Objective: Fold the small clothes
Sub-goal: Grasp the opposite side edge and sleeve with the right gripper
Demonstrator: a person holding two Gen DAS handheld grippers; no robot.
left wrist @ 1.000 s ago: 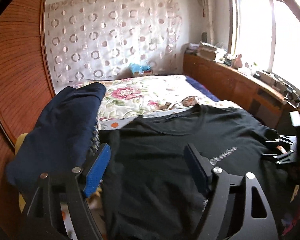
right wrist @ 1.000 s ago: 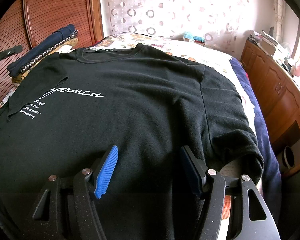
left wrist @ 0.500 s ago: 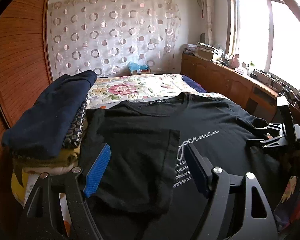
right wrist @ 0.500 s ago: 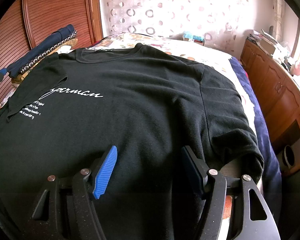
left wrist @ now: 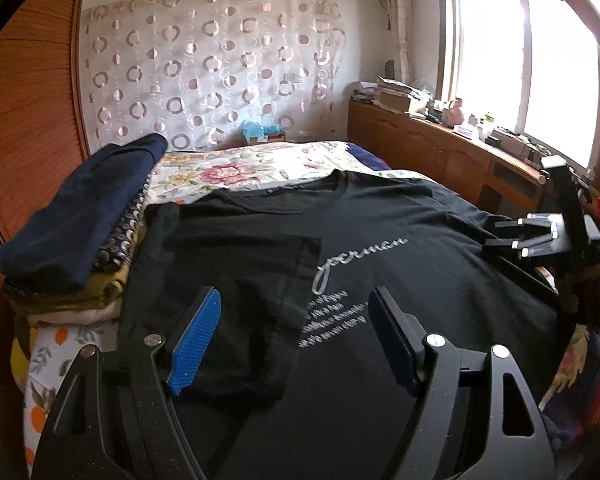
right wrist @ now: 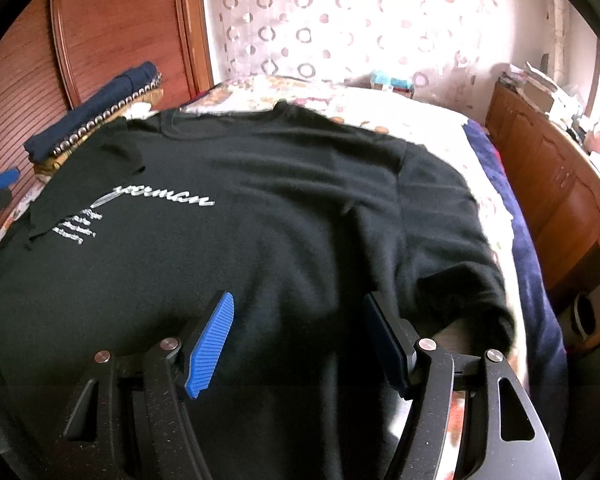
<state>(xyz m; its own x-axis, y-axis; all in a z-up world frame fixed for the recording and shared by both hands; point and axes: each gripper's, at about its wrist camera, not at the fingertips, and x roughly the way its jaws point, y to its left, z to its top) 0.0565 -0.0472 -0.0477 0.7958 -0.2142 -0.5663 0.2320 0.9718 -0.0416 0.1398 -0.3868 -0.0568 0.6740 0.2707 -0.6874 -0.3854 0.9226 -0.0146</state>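
Black T-shirt (left wrist: 400,280) spread front-up across the bed, neckline toward the far end, silvery cursive lettering (left wrist: 360,260) over small printed lines on the chest. One sleeve (left wrist: 236,276) folded inward, lying flat over the chest and covering the start of the lettering; the other sleeve (right wrist: 460,248) extended outward, draped toward the bed's edge, its cuff slightly rumpled. Mostly smooth through the body, hem end out of sight at the near edge of both views.
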